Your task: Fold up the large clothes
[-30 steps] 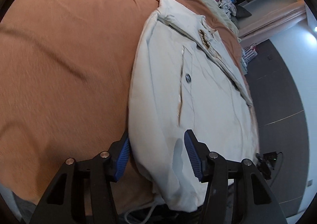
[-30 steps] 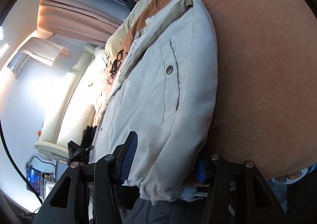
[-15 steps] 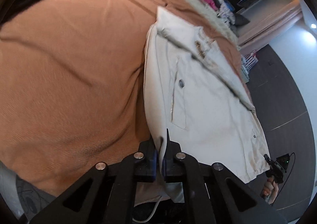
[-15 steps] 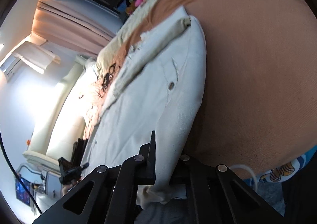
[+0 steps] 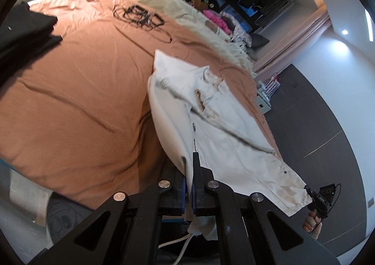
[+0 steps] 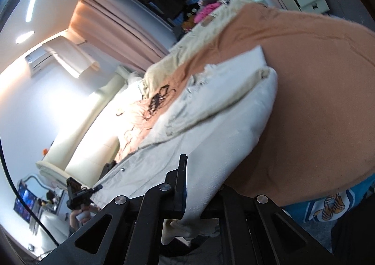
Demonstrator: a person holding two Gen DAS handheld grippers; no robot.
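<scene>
A cream jacket (image 5: 222,129) lies front up on a bed with an orange-brown cover (image 5: 82,89), its collar at the far end. My left gripper (image 5: 189,164) is shut on one corner of the near hem, and cloth hangs down between the pads. My right gripper (image 6: 187,171) is shut on the other hem corner of the jacket (image 6: 211,129); its right finger is hidden under the cloth. The hem is raised off the bed cover (image 6: 316,101) and stretched between the two. Each gripper shows small in the other's view: right gripper (image 5: 321,197), left gripper (image 6: 79,192).
A black garment (image 5: 23,28) lies at the bed's far left, and a tangle of black cable (image 5: 140,15) beyond the jacket. A beige blanket (image 5: 187,14) and a pile of clothes (image 5: 215,21) lie along the far side. Dark floor (image 5: 316,124) runs beside the bed.
Both grippers were open around the jacket's hem, then shut on it. Both have since risen and drawn back, lifting the hem off the bed.
</scene>
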